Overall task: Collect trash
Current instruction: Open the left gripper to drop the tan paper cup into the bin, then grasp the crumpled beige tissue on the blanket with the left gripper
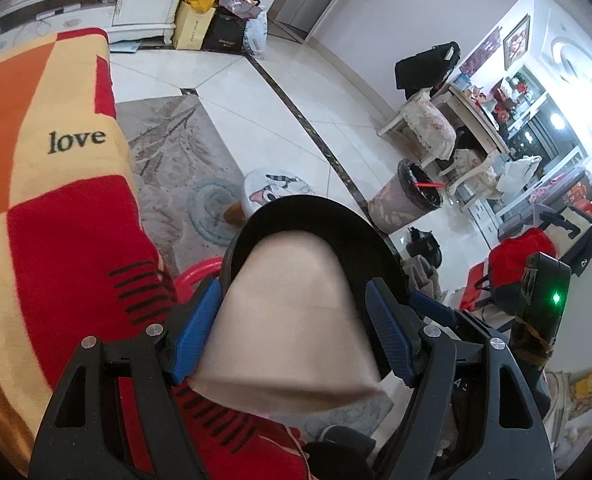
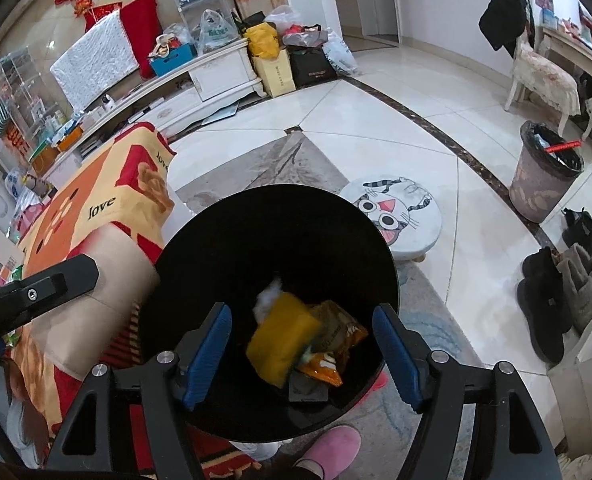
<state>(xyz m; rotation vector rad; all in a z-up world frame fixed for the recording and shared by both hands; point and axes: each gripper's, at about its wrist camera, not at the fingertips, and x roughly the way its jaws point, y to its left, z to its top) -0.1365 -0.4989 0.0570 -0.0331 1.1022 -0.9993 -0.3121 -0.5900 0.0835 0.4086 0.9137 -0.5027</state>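
A round black bin [image 2: 216, 248] stands on the rug under my right gripper [image 2: 301, 314]. Its blue pads stand apart and touch nothing. Between them, down inside the bin, a blurred yellow packet [image 2: 282, 338] lies on orange snack wrappers [image 2: 336, 332] and white tissue [image 2: 268, 300]. My left gripper [image 1: 292, 292] is shut on a beige cardboard box [image 1: 288, 320], both pads pressing its sides. The box sits beside the bin's left rim [image 1: 296, 206]. In the right wrist view, the same box [image 2: 108, 300] shows under one black finger of the left gripper [image 2: 40, 288].
A table under a red and yellow "love" blanket [image 1: 56, 168] fills the left. A cat-face stool [image 2: 396, 216] stands behind the bin, and a grey bin with a black liner [image 2: 544, 176] farther right. Boots [image 2: 556, 292] line the right edge. A pink slipper [image 2: 332, 448] is below the bin.
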